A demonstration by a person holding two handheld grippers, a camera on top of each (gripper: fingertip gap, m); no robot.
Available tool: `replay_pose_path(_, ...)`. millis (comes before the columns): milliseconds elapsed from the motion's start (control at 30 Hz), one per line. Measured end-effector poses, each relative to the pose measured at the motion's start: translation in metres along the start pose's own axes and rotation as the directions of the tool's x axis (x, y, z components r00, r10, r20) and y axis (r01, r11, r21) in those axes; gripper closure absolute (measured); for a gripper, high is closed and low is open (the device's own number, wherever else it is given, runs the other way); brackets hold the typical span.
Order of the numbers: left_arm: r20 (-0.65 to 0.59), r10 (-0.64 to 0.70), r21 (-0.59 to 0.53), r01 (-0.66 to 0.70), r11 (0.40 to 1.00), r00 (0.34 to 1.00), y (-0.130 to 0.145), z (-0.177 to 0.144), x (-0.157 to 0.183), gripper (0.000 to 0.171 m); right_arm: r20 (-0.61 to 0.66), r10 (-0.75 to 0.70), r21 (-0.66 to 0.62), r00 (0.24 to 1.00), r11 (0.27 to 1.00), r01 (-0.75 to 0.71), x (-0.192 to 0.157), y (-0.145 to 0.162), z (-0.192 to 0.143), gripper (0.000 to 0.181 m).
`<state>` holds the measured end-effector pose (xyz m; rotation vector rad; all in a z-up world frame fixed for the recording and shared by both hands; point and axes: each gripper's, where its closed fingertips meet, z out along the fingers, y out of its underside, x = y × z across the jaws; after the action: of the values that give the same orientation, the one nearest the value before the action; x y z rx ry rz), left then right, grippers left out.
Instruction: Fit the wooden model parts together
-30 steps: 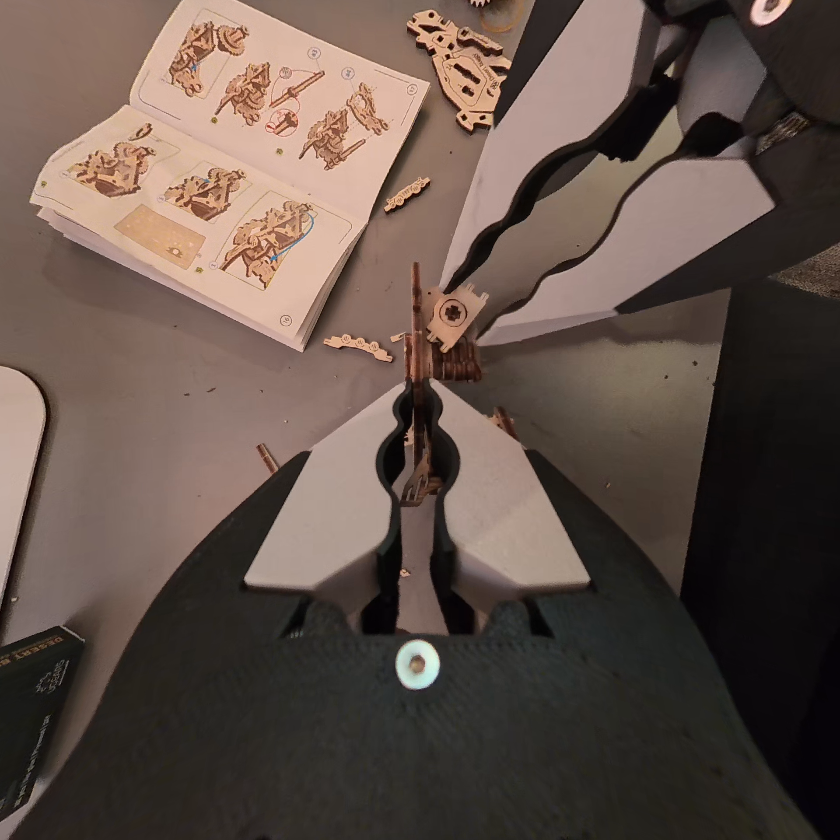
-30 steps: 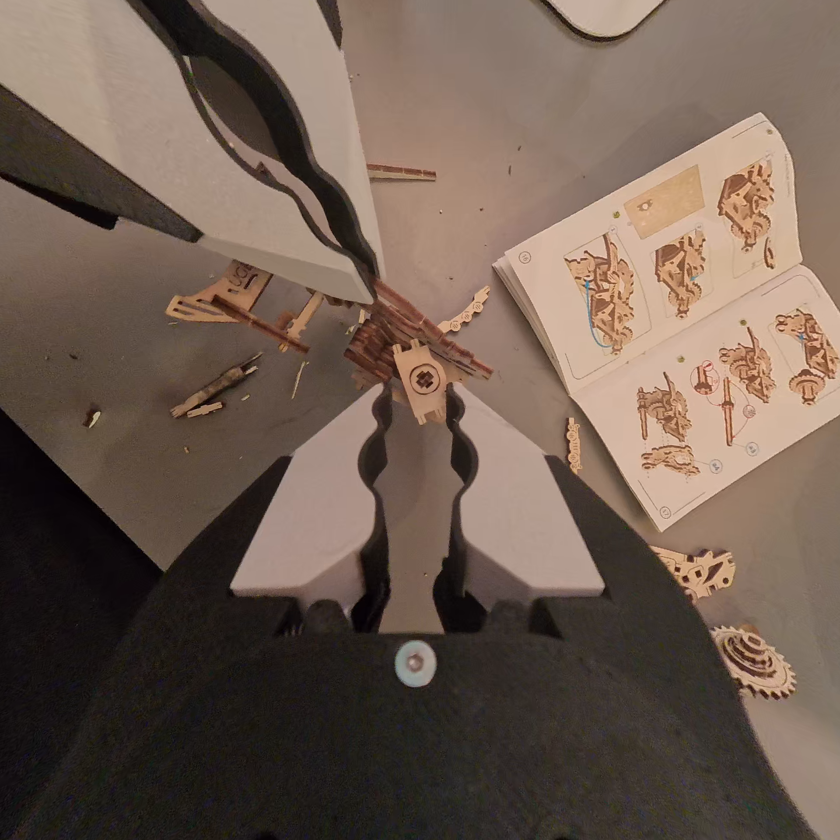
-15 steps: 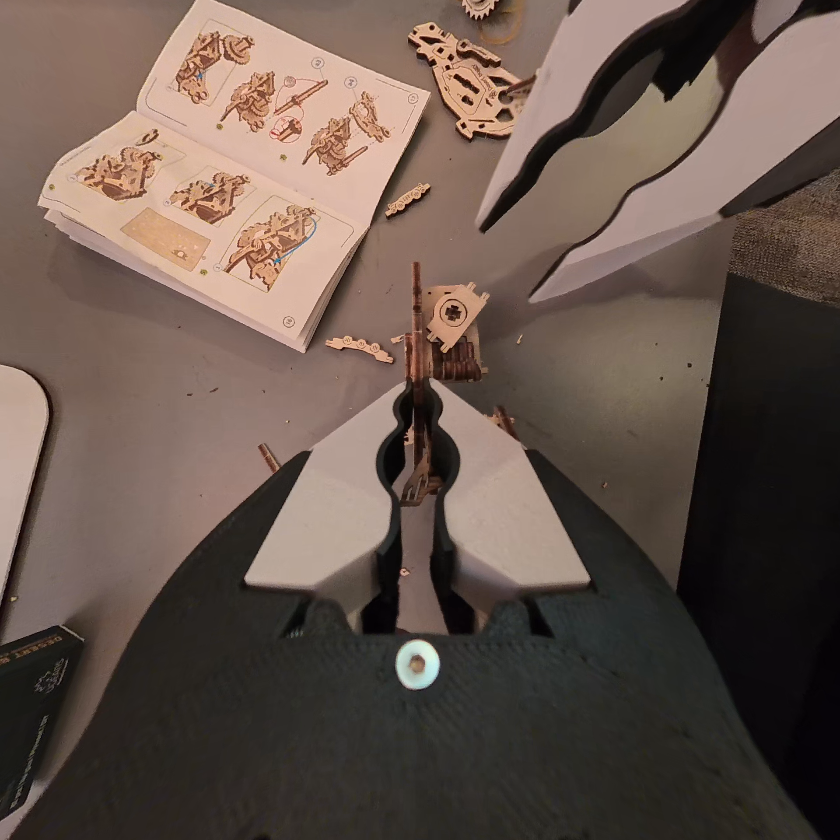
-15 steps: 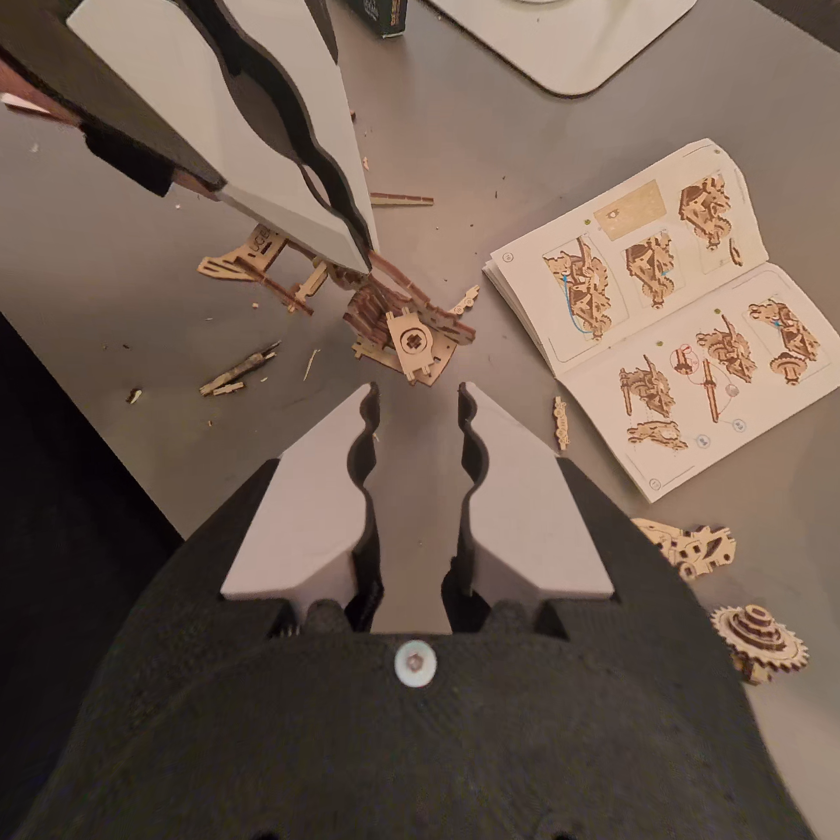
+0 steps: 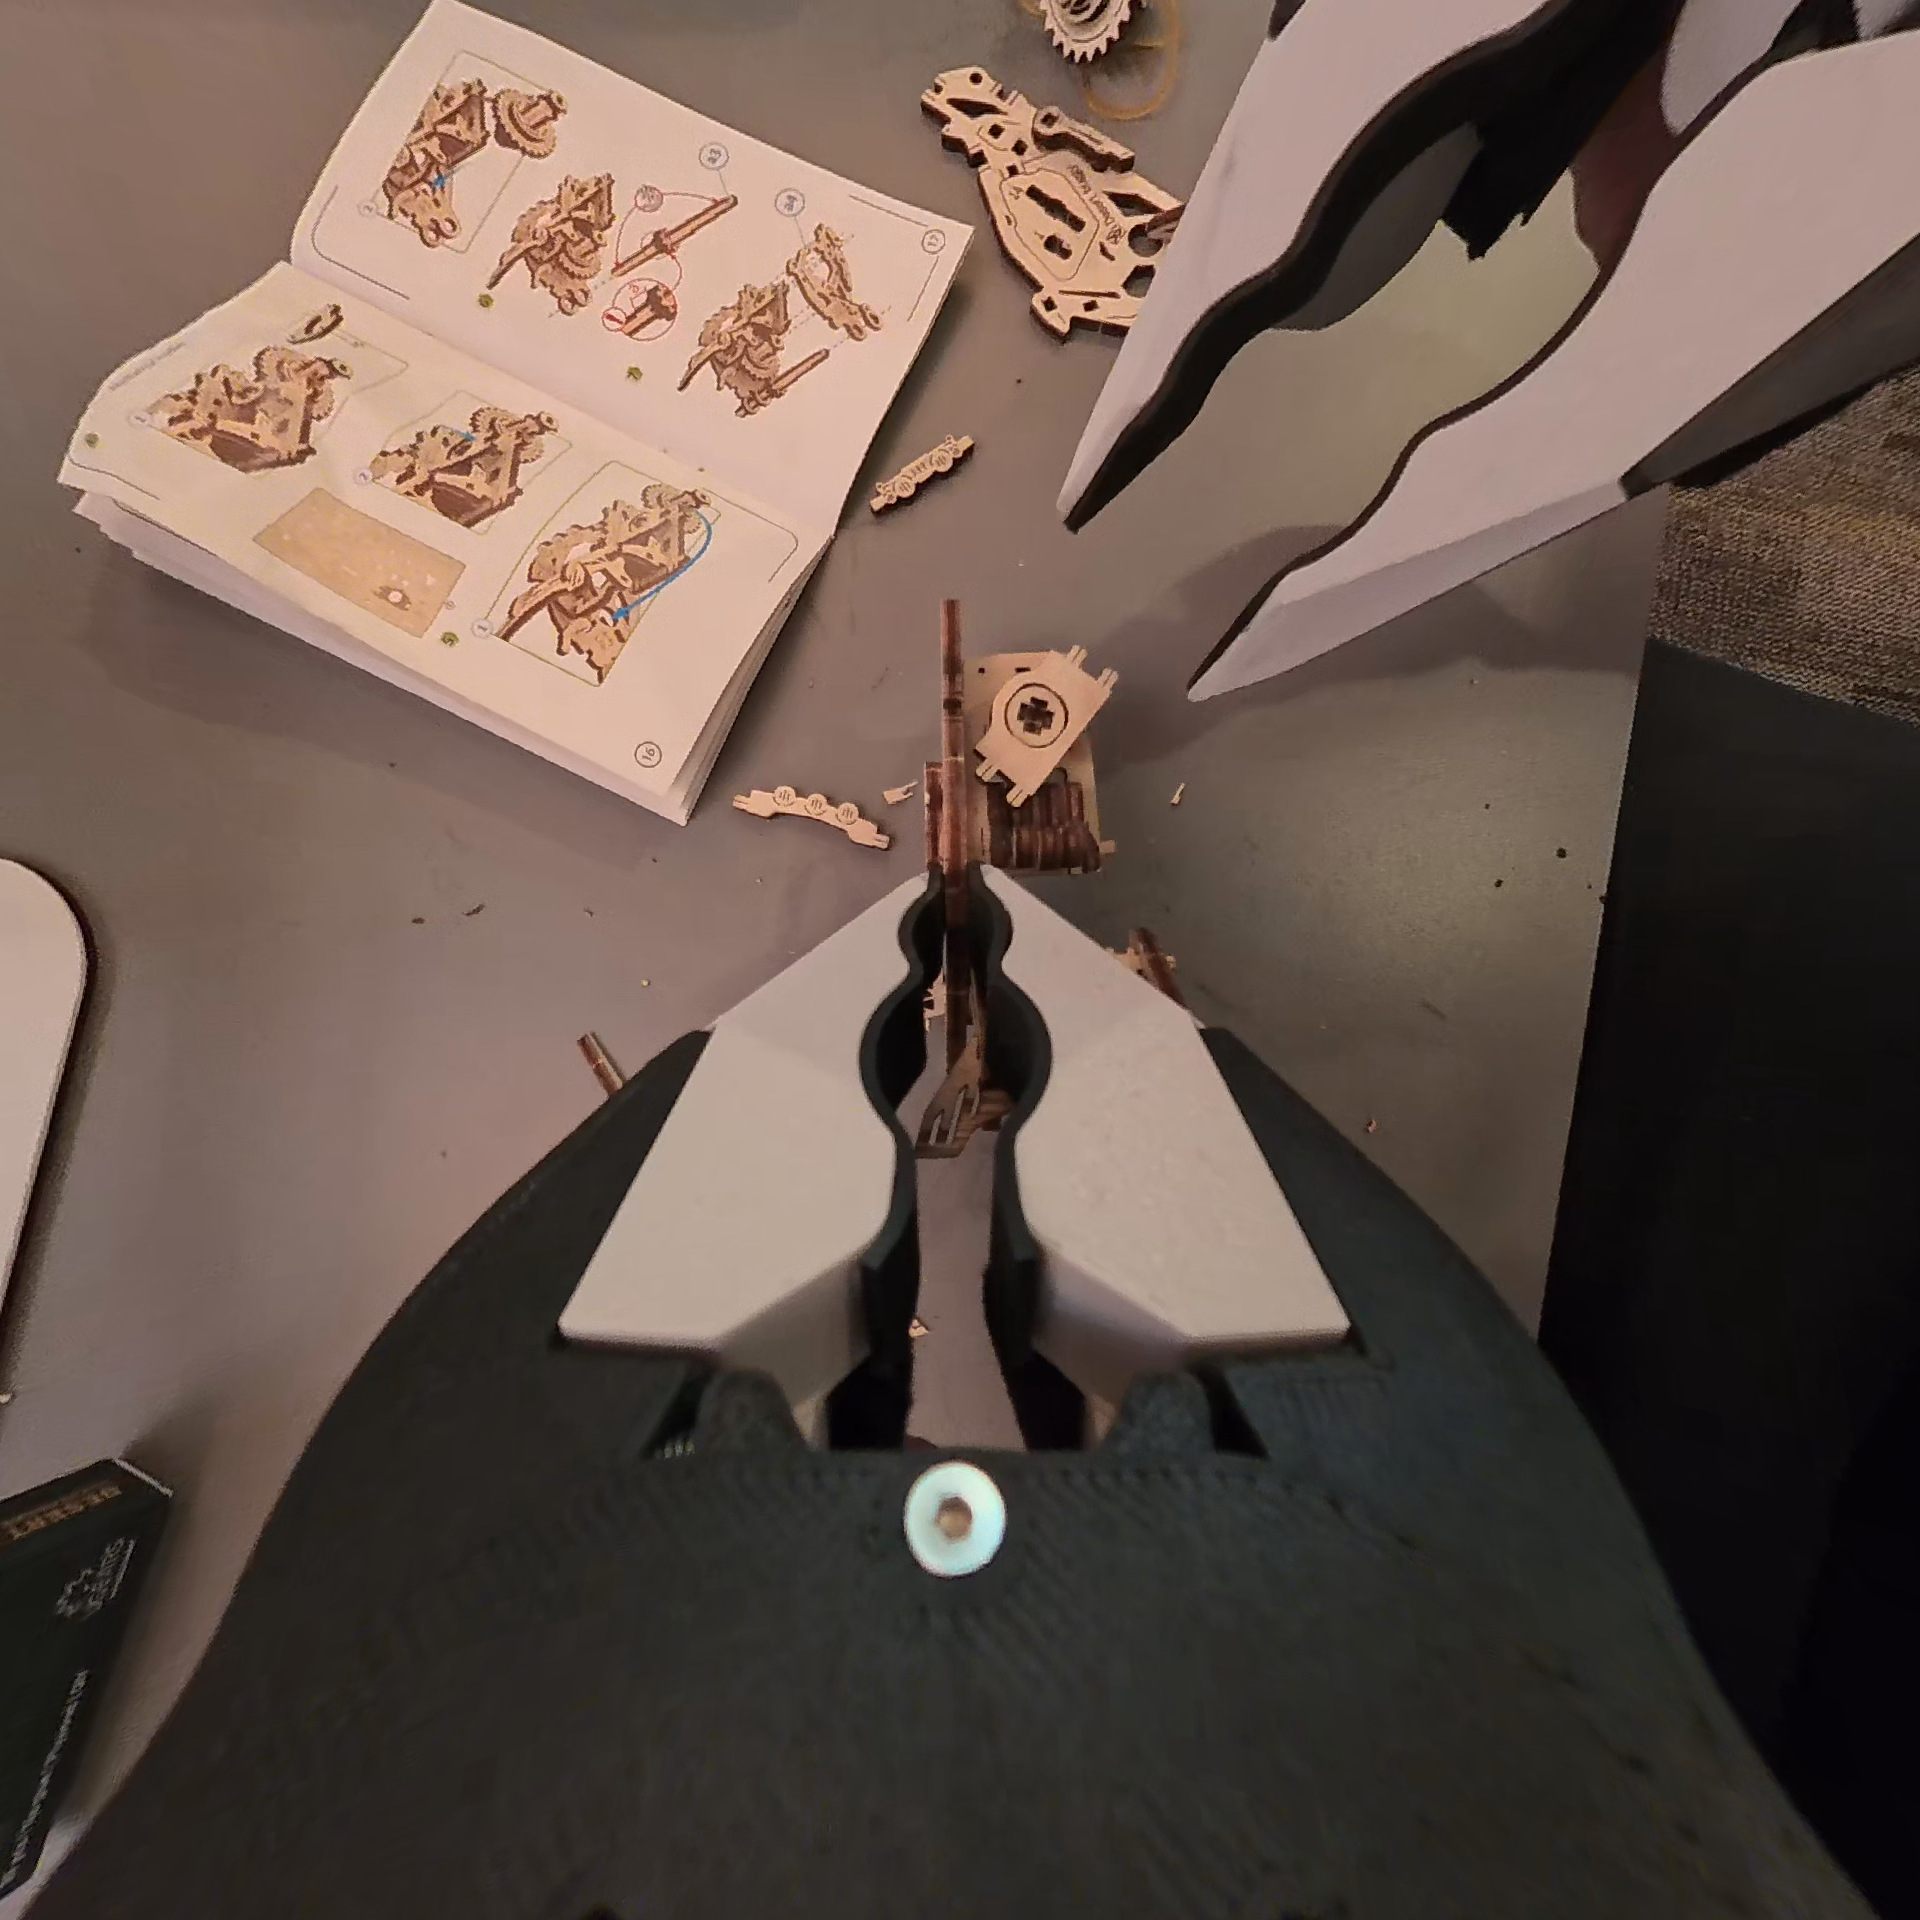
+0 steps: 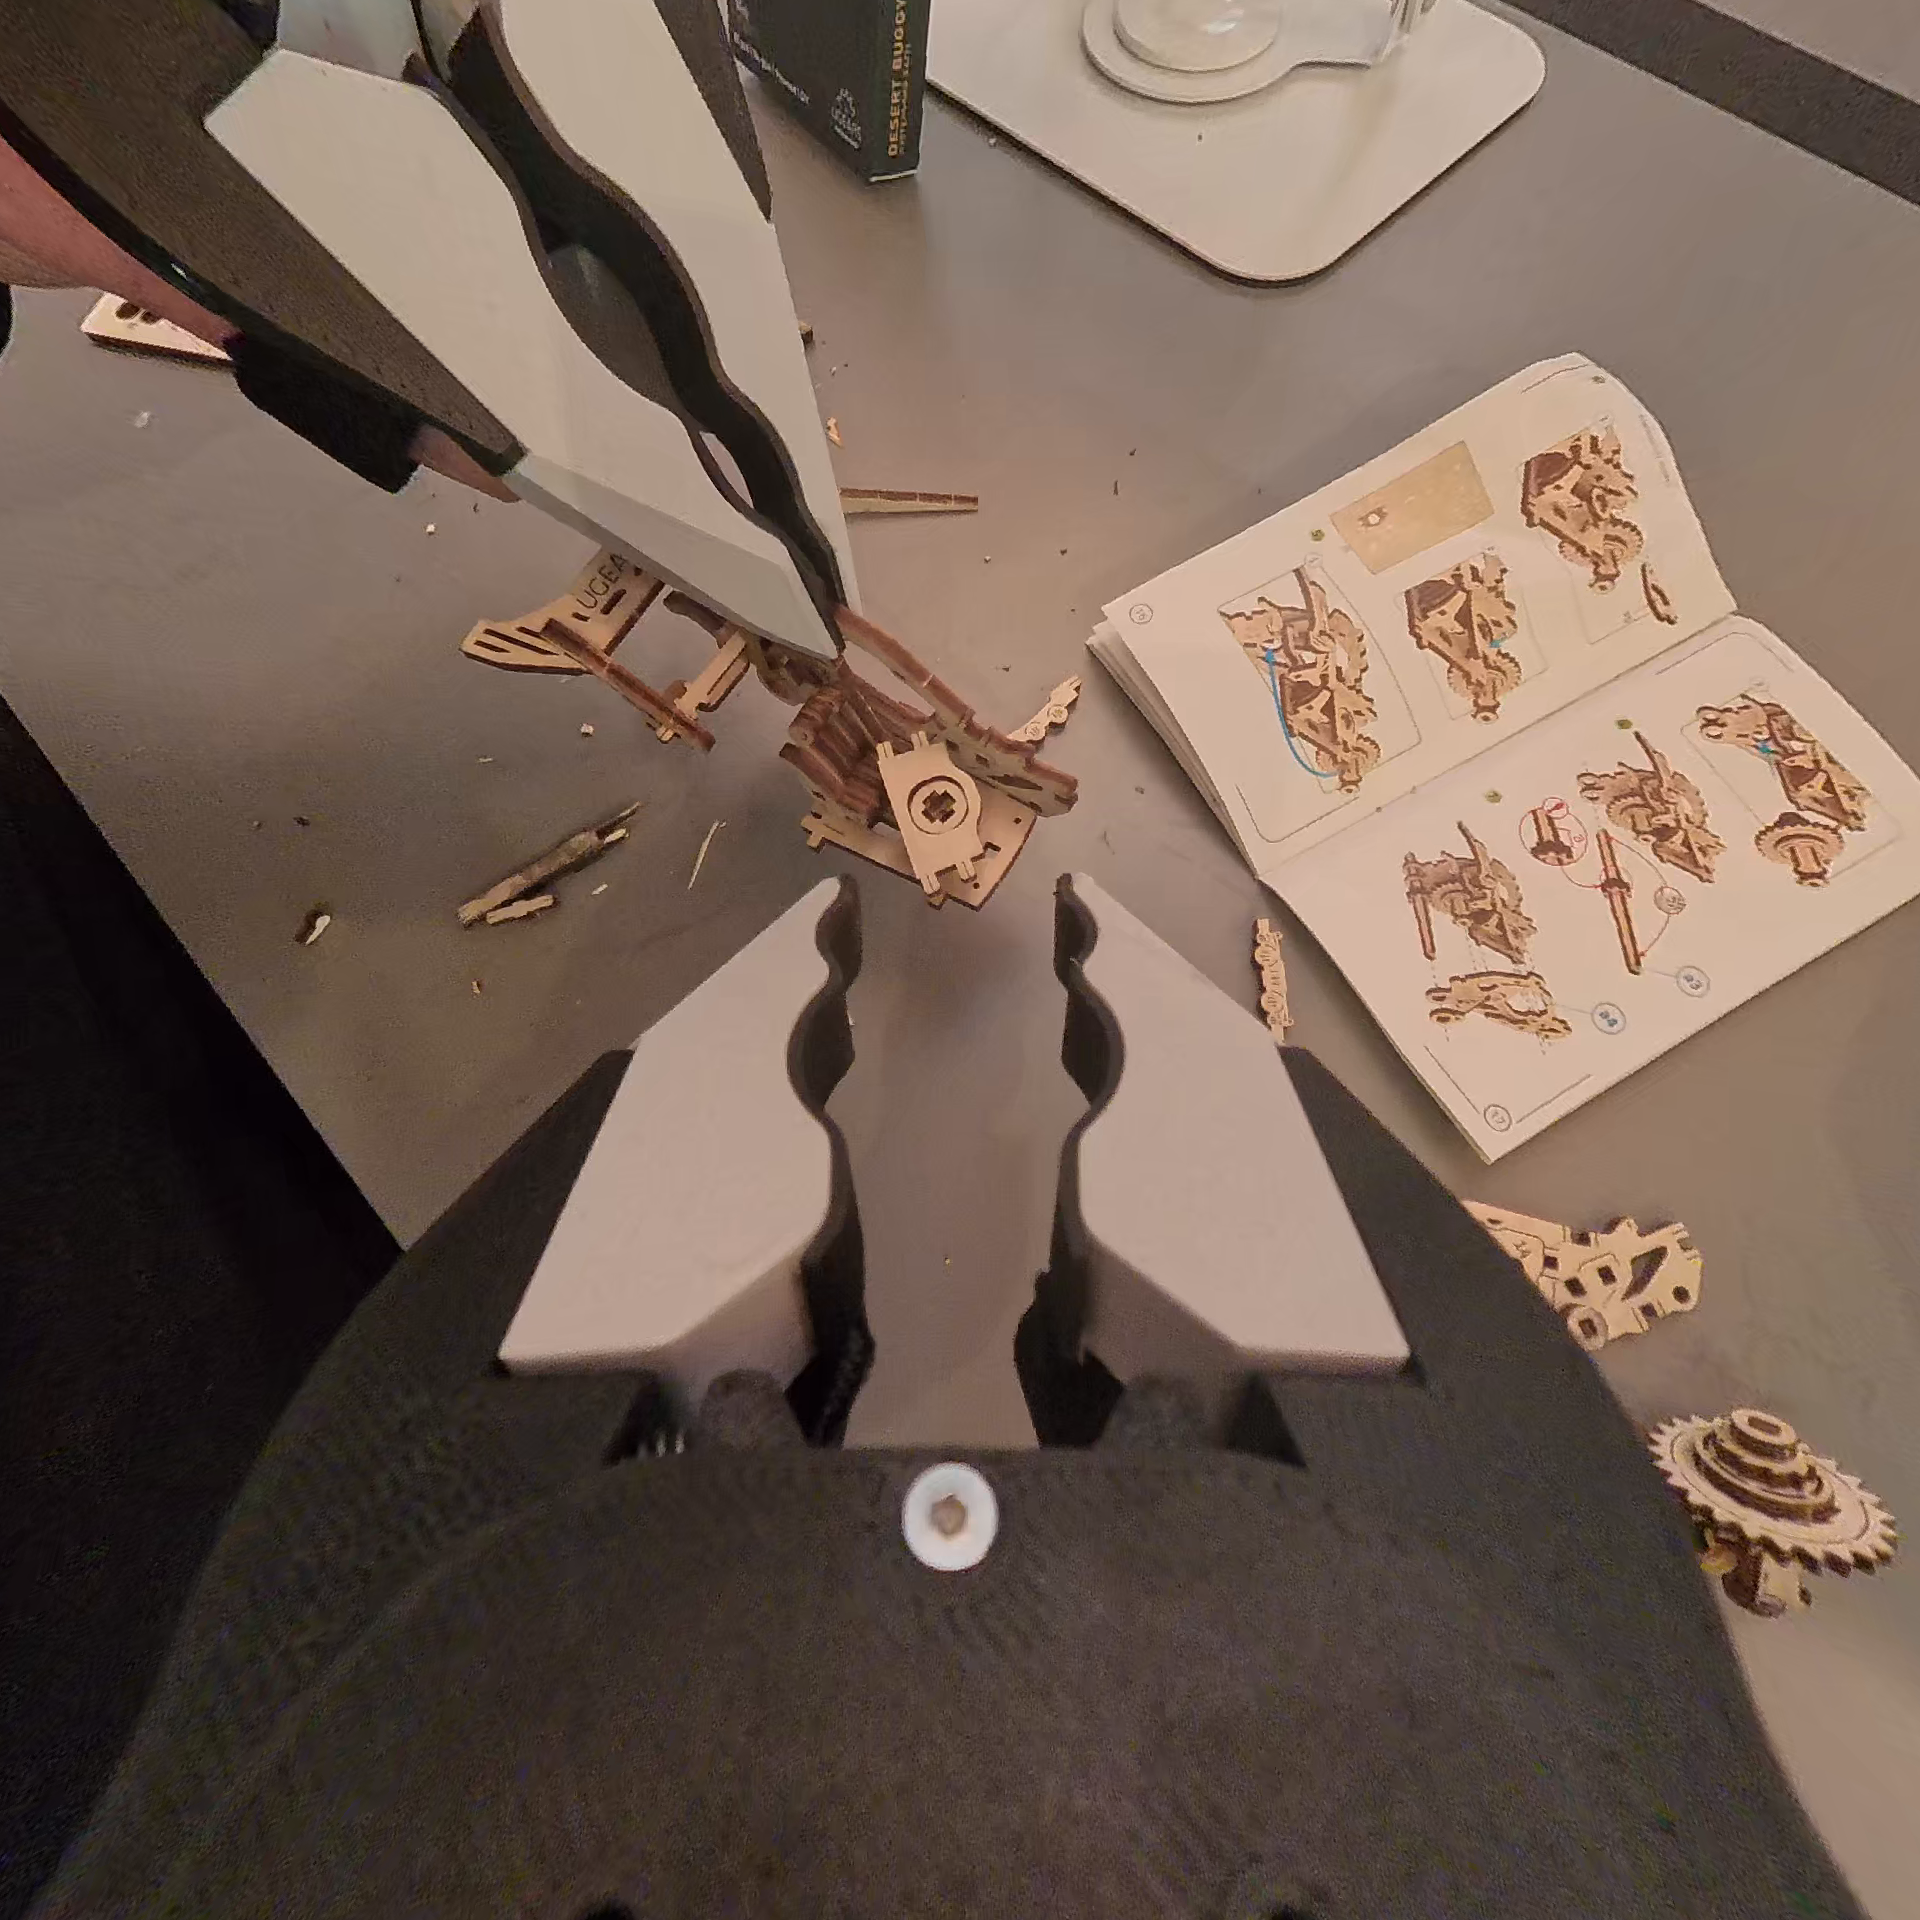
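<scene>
My left gripper [image 5: 951, 883] is shut on the thin frame of a partly built wooden model [image 5: 1029, 790], holding it on edge just above the grey table. A small pale plate with a cross-shaped hole [image 5: 1039, 717] sits on the model's side. My right gripper [image 6: 956, 894] is open and empty, a short way back from that plate [image 6: 940, 805]. In the left wrist view the right gripper [image 5: 1132, 608] hangs up and to the right of the model. In the right wrist view the left gripper [image 6: 831, 634] pinches the model [image 6: 914, 717] from the upper left.
An open instruction booklet [image 5: 499, 395] [image 6: 1507, 748] lies beside the model. Loose parts lie around it: a flat frame piece [image 5: 1060, 208] [image 6: 1590, 1278], a gear [image 6: 1766, 1507], a curved strip [image 5: 810, 816], wood scraps [image 6: 540, 883]. A dark box [image 6: 862, 83] and a white mat [image 6: 1299, 156] lie farther off. The grippers' ends are close to 6 cm from one another.
My right gripper has let go of the cross-hole plate, opened and drawn back from the model. The plate stays on the model. My left gripper has held still.
</scene>
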<state>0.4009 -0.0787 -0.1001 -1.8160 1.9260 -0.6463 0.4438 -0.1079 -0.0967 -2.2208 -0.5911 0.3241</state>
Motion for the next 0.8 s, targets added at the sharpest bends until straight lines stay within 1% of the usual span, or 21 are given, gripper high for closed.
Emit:
replay_pose_path(367,-0.008,-0.003,0.006,0.003,1.000,1.000,-0.0032,-0.0002,0.0018,0.171,-0.002,-0.010,0.007,1.000,1.000,0.010,0.0016,0.0010,0.0019,0.146)
replay_pose_path(800,-0.012,-0.006,0.014,0.006,1.000,1.000,-0.0065,-0.0007,0.0022,0.171,-0.001,-0.059,0.002,0.998,0.998,0.059,-0.0027,-0.0007,0.0061,0.147)
